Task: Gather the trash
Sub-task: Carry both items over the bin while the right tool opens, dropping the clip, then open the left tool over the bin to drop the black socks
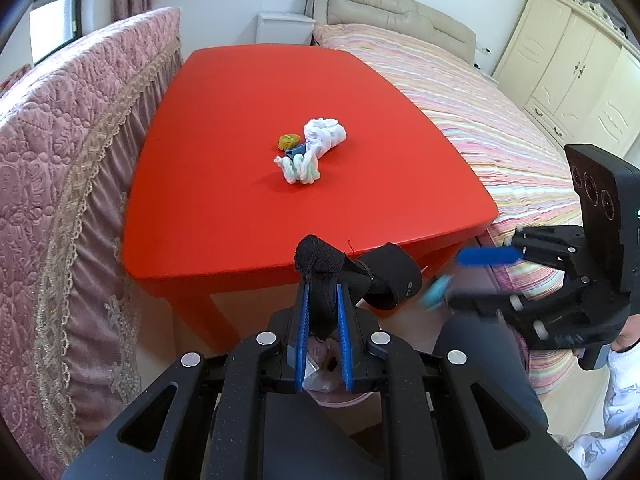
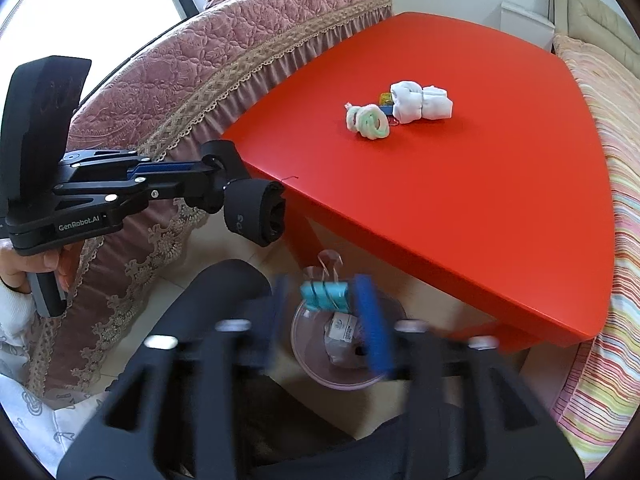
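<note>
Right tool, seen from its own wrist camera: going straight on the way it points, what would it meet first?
Most likely the teal binder clip, which sits between the right tool's spread blue fingers. Beyond it lies the clear pinkish plastic bin on the floor. Blur leaves depth uncertain.

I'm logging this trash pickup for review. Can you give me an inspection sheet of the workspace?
Surface: red table, mostly bare.
Job's things: pink bin on the floor, wrappers inside; teal binder clip above it, between the open right claw fingers, blurred.
Clutter: white cloth roll, twisted pastel rope, yellow item, small blue item, bunched mid-table.
Grippers: left claw shut on a black strap.
Cables: nothing seen.
Surroundings: pink covered sofa, striped bed, cream wardrobe.
</note>
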`<state>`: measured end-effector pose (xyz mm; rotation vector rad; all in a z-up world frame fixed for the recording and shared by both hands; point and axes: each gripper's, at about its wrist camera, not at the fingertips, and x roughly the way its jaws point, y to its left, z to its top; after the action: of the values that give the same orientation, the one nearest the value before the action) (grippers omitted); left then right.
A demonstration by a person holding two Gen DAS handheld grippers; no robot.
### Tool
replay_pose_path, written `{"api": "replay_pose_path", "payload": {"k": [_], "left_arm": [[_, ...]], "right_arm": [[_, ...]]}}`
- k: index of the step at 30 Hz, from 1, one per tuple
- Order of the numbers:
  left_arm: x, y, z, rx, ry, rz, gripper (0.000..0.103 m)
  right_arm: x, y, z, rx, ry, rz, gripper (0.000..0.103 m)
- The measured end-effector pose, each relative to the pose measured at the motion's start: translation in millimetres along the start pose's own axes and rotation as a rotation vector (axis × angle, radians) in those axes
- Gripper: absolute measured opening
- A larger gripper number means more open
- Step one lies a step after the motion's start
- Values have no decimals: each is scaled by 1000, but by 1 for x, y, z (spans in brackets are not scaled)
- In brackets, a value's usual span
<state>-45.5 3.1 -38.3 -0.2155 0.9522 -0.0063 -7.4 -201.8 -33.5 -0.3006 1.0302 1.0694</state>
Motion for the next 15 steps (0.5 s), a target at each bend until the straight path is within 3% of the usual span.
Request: {"api": "replay_pose_path", "payload": {"k": [4, 15], "left_arm": [[3, -3, 0, 8, 8, -8, 13], [11, -30, -3, 81, 44, -47, 13]], "right_arm": [[-9, -3, -1, 26, -20, -8, 91], [-44, -17, -11, 75, -85, -89, 96]]}}
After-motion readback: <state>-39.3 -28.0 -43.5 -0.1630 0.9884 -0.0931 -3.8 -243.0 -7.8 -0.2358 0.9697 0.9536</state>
